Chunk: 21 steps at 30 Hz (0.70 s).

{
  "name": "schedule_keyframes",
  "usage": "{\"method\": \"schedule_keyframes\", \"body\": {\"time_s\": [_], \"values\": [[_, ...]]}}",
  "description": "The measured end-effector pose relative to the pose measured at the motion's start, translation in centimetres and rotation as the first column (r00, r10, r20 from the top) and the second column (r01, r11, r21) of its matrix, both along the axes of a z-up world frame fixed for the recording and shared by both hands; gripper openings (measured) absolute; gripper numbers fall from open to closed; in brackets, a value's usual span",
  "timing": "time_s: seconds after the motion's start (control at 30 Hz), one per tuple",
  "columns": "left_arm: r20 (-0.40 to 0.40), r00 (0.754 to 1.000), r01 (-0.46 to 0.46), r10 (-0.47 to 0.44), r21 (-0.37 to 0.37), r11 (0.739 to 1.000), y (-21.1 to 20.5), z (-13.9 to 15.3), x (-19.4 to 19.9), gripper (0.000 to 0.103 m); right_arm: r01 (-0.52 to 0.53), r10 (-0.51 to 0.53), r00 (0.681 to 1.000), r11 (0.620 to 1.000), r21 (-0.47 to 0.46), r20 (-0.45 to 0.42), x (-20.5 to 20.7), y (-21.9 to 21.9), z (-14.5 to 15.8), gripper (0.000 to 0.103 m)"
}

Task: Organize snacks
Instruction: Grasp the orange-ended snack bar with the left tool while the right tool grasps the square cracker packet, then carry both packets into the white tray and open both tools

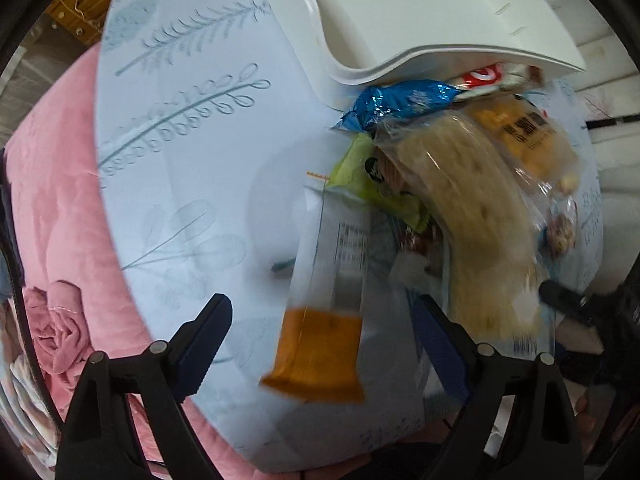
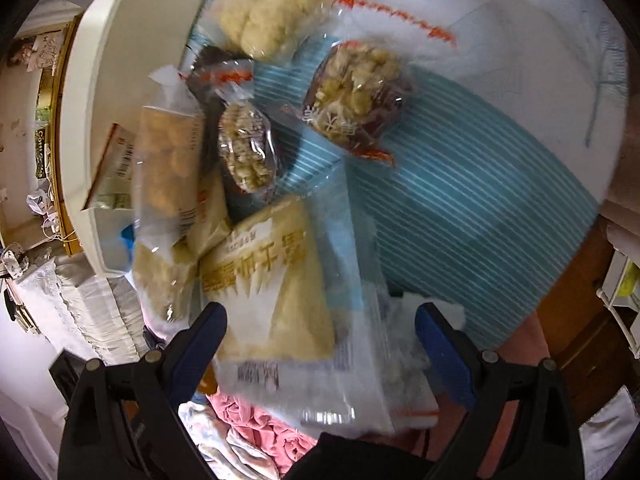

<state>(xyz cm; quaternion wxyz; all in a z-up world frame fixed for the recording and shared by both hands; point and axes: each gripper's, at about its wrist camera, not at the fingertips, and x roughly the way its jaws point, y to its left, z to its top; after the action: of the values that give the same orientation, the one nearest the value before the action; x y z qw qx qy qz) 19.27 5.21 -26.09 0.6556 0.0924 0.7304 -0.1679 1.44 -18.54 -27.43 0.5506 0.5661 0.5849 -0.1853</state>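
Left hand-held gripper (image 1: 320,340), bottom of frame: jaws spread wide, an orange-ended packet (image 1: 320,320) between the pads, contact not discernible through blur. Right hand-held gripper (image 2: 320,344), likewise wide and released, straddles a yellow-printed clear bag (image 2: 268,272). Snack pile (image 1: 460,184) sits centre-right on a pale leaf-print surface (image 1: 180,140), spilling from under a tipped white bin (image 1: 420,20). Pink quilt (image 1: 52,220) at left. Labels smeared, unreadable.
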Motion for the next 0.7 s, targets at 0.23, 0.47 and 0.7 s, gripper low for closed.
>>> {"method": "schedule_keyframes", "body": {"time_s": [0.23, 0.47, 0.7], "values": [[-0.078, 0.997, -0.007, 0.011, 0.052, 0.999, -0.1, -3.3, 1.1, 0.082, -0.041, 0.041, 0.999, 0.999, 0.006, 0.006, 1.9, 0.1, -1.6, 0.082], [-0.095, 0.994, -0.042, 0.046, 0.050, 0.998, 1.4, -4.6, 2.0, 0.062, -0.098, 0.098, 0.995, 0.995, -0.012, 0.009, 3.8, 1.9, -1.3, 0.069], [-0.091, 0.994, -0.065, 0.066, 0.014, 0.998, 2.6, -4.1, 1.9, 0.038, -0.093, 0.095, 0.994, 0.995, -0.045, 0.058, 3.7, 1.8, 1.0, 0.036]]}}
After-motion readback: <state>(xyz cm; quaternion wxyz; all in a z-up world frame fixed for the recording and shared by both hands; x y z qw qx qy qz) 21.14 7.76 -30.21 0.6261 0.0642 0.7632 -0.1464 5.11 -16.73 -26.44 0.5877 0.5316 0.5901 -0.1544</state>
